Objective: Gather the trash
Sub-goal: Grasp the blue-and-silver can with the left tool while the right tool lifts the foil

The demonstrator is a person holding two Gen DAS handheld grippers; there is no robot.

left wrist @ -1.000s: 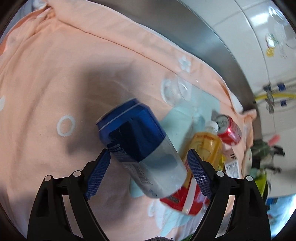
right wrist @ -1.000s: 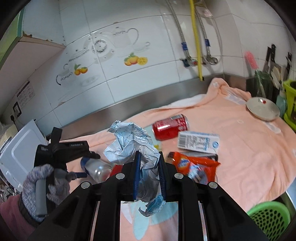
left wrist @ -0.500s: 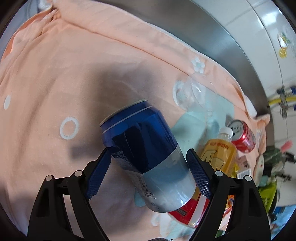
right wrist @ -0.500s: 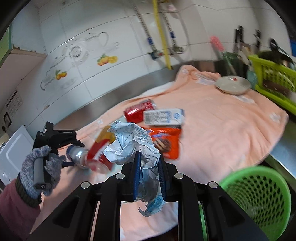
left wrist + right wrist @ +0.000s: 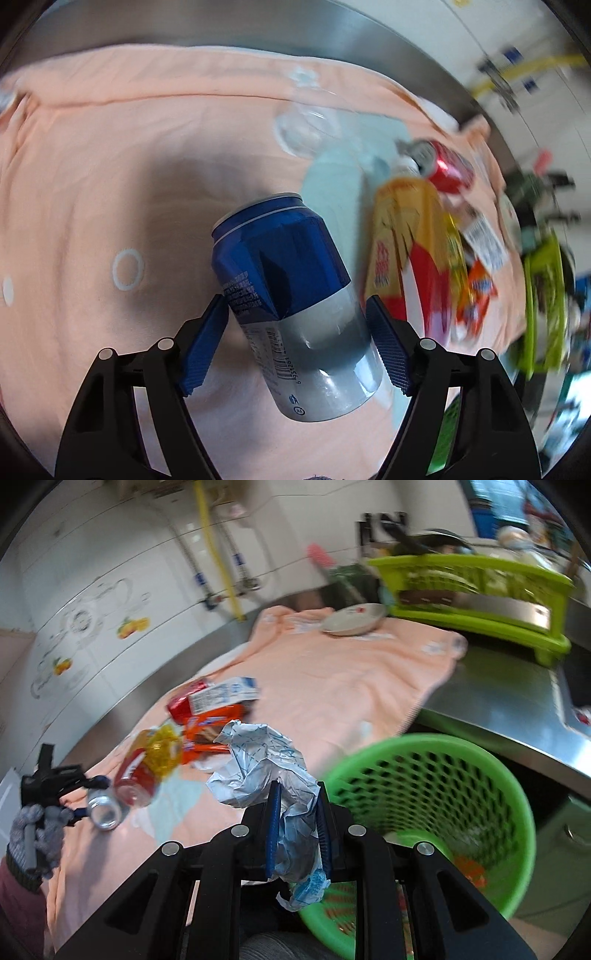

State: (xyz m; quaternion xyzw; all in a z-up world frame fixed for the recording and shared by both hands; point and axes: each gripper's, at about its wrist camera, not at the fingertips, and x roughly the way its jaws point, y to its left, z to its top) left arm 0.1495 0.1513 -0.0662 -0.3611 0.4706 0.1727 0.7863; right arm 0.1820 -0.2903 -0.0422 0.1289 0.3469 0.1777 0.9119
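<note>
A: What does the right gripper [image 5: 295, 821] have?

B: Its blue pads are clamped on a crumpled blue-and-white wrapper [image 5: 266, 764], which sticks up above them and hangs out below. Just to its right, lower down, sits the green mesh basket [image 5: 517, 805] with some orange scraps at the bottom.

A: And the left gripper [image 5: 297, 334]?

B: The blue and silver can [image 5: 291, 295] lies tilted between its pads [image 5: 205, 343]. The left pad touches the can's side; the right one looks pressed against it too, though the edge is hard to read, so I'd say it is gripped.

A: Where is the rest of the trash?

B: On the peach cloth [image 5: 110, 166]. Beside the can is a yellow and red bottle [image 5: 402, 251], beyond it a red can [image 5: 447, 170], and a white carton [image 5: 221, 694] and orange packet [image 5: 210, 723] lie close together. A clear plastic cup [image 5: 306, 125] lies further back, blurred.

A: Anything else?

B: A bright green dish rack [image 5: 472, 590] on the steel counter [image 5: 498, 716], with a round metal lid [image 5: 354, 624] on the cloth near it.
</note>
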